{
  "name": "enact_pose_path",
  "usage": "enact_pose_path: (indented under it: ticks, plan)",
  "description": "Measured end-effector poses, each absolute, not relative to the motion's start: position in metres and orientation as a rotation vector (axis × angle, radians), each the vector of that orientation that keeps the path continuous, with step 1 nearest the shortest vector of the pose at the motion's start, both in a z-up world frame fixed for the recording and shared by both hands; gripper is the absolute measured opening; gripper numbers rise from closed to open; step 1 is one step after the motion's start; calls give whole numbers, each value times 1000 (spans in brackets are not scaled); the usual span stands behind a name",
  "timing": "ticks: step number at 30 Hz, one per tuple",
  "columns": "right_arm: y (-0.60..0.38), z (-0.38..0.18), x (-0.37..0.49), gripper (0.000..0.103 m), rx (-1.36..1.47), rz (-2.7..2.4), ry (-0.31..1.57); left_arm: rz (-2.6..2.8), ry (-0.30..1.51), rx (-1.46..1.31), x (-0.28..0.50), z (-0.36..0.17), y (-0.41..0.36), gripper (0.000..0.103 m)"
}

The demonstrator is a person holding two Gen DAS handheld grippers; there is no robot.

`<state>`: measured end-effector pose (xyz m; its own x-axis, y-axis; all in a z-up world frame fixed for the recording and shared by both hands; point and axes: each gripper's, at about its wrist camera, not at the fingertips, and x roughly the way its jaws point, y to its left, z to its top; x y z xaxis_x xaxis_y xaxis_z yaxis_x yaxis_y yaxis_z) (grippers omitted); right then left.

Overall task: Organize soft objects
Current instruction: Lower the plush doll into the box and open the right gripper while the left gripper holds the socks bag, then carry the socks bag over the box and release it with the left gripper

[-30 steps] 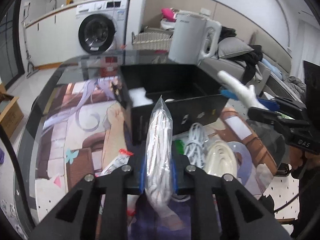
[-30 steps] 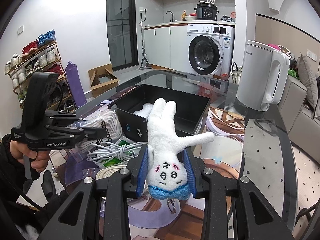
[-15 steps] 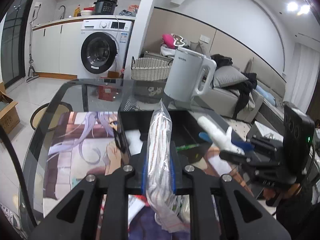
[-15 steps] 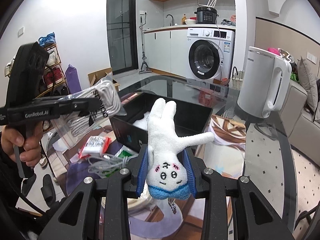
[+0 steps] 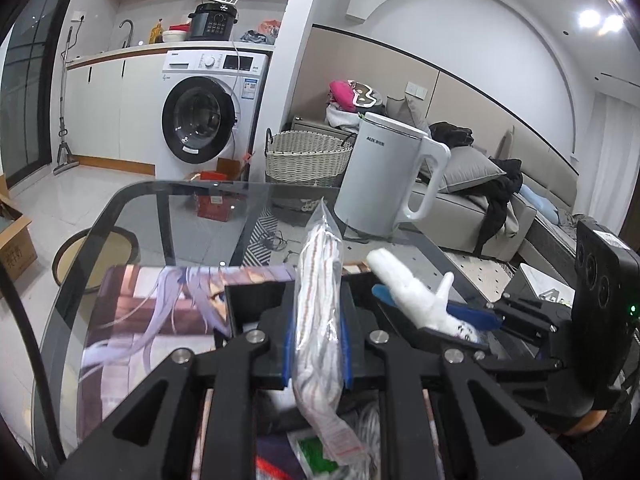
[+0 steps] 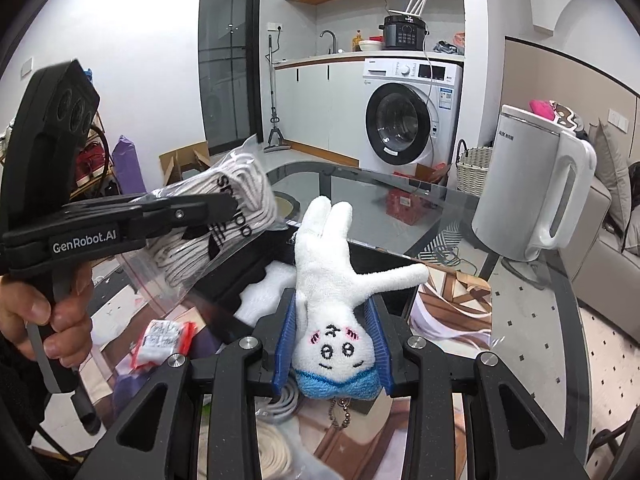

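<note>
My left gripper (image 5: 317, 346) is shut on a clear bag of white socks (image 5: 320, 300), held upright above the table; the same bag (image 6: 224, 216) shows in the right wrist view, above the left edge of the black box (image 6: 240, 276). My right gripper (image 6: 332, 338) is shut on a white plush toy (image 6: 332, 280) with a blue collar and a stitched face, head towards me; it also shows in the left wrist view (image 5: 416, 296). Both are held over the open black box (image 5: 256, 300), which holds something white (image 6: 264, 292).
A white electric kettle (image 6: 532, 184) stands on the glass table (image 5: 180, 216) at the far right. White cables (image 6: 276, 400), a coiled cord (image 6: 272, 452) and a small red-and-white packet (image 6: 164, 338) lie near the box. A printed mat (image 5: 160, 320) covers the table.
Both grippers have risen with their loads. The sock bag has lifted off the table and now hangs above the box's left edge; the plush toy has moved closer over the box.
</note>
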<state>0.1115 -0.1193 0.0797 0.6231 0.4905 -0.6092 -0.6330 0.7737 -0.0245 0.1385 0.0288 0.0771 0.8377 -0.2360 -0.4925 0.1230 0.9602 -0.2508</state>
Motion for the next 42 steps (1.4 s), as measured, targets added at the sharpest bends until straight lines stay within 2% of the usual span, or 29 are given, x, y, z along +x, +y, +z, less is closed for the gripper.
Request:
enact_pose_path:
  ticks: [12,13,14,15,16,17,18,19,20,21,22,24,26,29,31,34,42]
  plan:
    - [-108,64,141,34,-239,631,634,-143,569,-145,174,58,17,16]
    - [-107,63,142,37,-237,626,628,-131,578,-138,177,55,17,17]
    - [-108,62,143,42,-239,618,628,-124,581,-130,179,54,15,22]
    - [-109,62,143,43,-239,607,627,-119,582,-119,179,53,14,28]
    - [-112,62,142,44,-236,598,621,-115,578,-111,178,52,13,50]
    - [-115,63,141,46,-234,593,617,-114,576,-107,175,52,13,58]
    - [-118,64,139,49,-233,596,615,-115,571,-106,173,52,13,59]
    - [-121,65,137,53,-237,597,610,-119,570,-105,171,51,14,65]
    - [-123,65,136,53,-247,589,608,-117,576,-105,169,51,14,85]
    - [-125,65,135,53,-251,584,610,-109,581,-107,167,51,15,97]
    - [-127,66,134,53,-253,583,613,-98,569,-110,162,51,16,103]
    - [-131,65,130,55,-257,578,615,-95,557,-107,154,53,16,103]
    - [-135,65,125,70,-254,576,614,-101,554,-106,146,53,17,103]
    - [-141,66,119,86,-234,572,606,-105,549,-106,134,53,20,103]
    - [-144,66,116,88,-230,567,609,-108,549,-112,128,52,23,103]
    - [-148,66,108,97,-222,555,613,-118,548,-117,118,52,26,103]
    - [-160,67,94,102,-181,530,601,-121,557,-107,98,53,32,103]
